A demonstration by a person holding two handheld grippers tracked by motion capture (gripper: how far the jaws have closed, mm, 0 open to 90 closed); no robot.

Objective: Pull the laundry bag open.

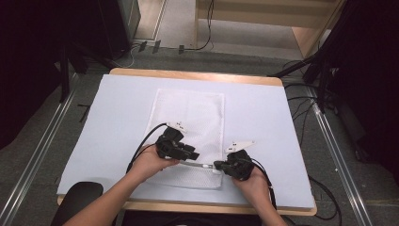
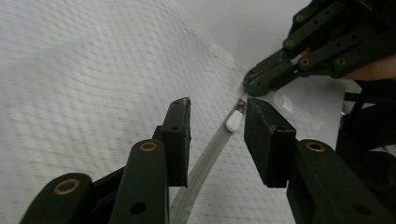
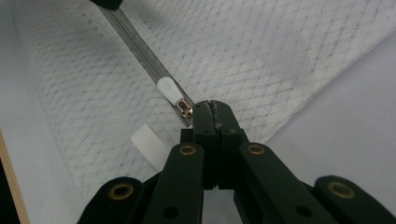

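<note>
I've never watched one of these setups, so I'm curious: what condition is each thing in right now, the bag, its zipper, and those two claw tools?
Mesh bag: lying flat on the table mat.
Zipper: shut along the stretch that shows.
Zipper pull: white tab lying on the zipper, ungripped.
Left gripper: jaws open, either side of the zipper.
Right gripper: jaws shut at the bag's edge beside the slider; whether they pinch fabric is unclear.

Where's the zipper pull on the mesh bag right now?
The white zipper pull sits at the right end of the zipper, near the mesh bag's near right corner, just ahead of the right gripper and beyond the open left gripper.
</note>
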